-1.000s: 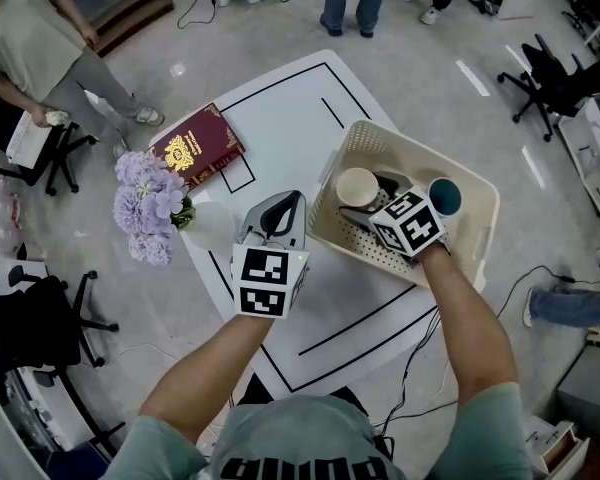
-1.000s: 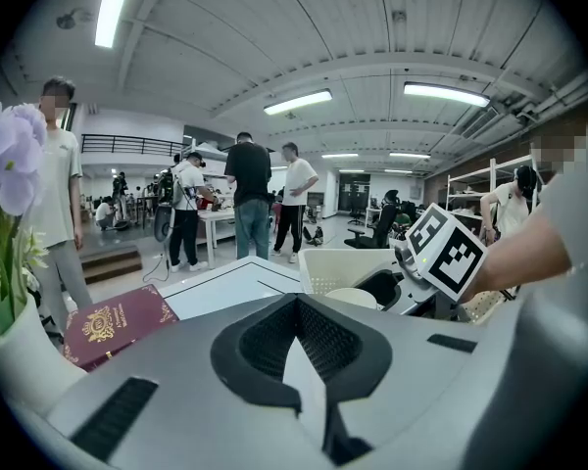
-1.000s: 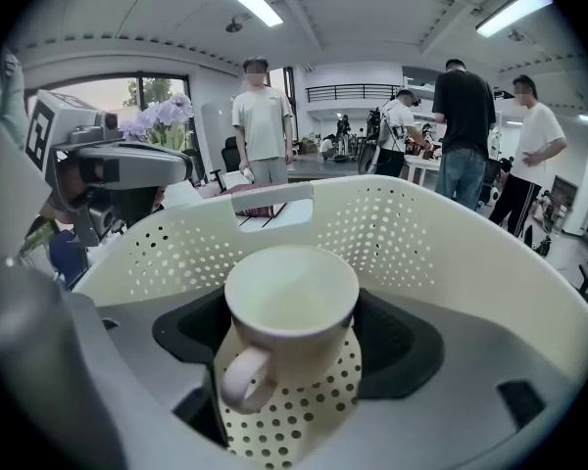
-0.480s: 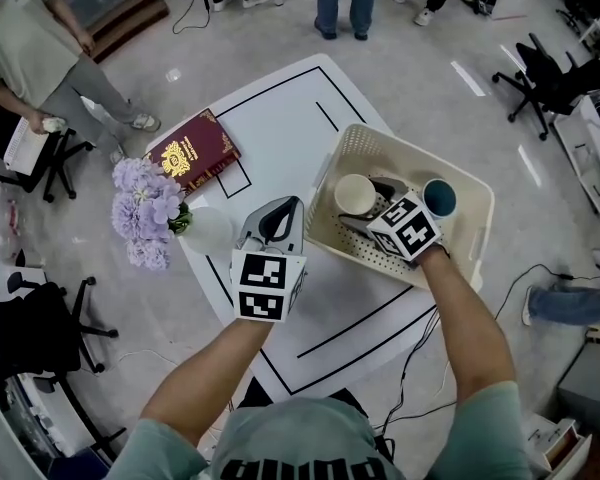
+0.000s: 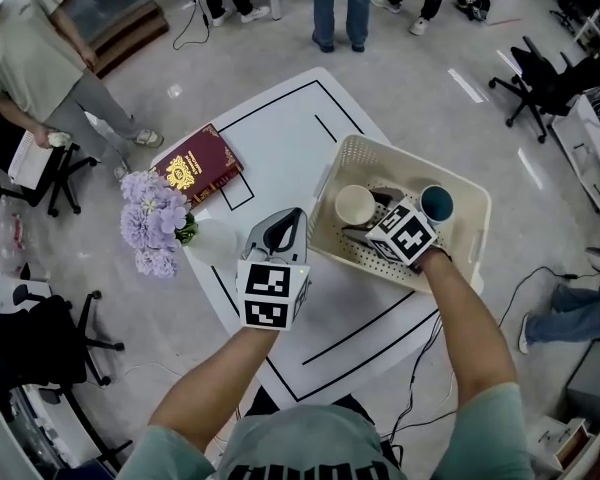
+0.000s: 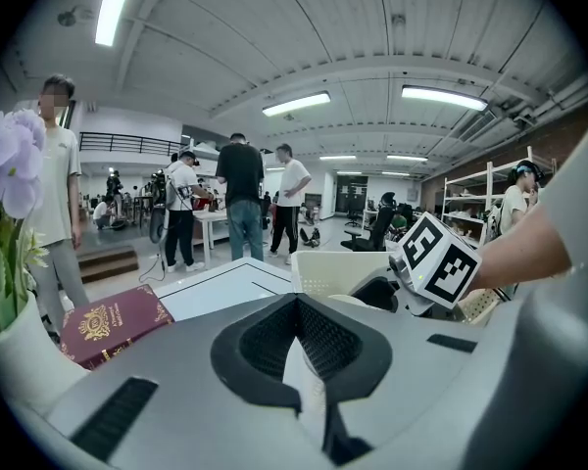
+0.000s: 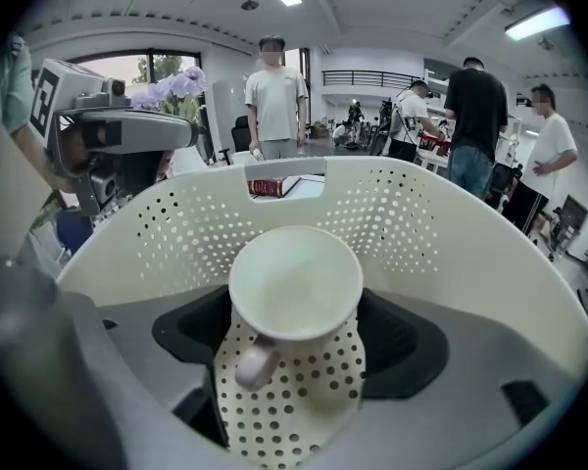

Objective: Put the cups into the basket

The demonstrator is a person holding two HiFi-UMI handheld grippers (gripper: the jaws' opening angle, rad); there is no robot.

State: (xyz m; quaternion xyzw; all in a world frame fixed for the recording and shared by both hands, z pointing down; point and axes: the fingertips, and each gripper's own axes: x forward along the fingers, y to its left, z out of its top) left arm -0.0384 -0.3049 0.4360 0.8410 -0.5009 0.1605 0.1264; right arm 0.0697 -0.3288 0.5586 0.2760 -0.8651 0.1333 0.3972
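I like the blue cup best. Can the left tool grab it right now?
Probably not easily. The blue cup stands in the basket, on its far side; the cream cup and the right tool sit between it and the left tool, which is shut, outside the basket.

We see the left gripper's grey jaws with black ribbed pads meeting at their tips, nothing between them, above a white worktop with black lines. Toward the worktop's left edge lies a maroon hardcover book with a gold crest, and nearer us stands a white vase of lilac flowers. Toward its right edge stands a cream perforated plastic basket, into which the right gripper with its white marker cube reaches.
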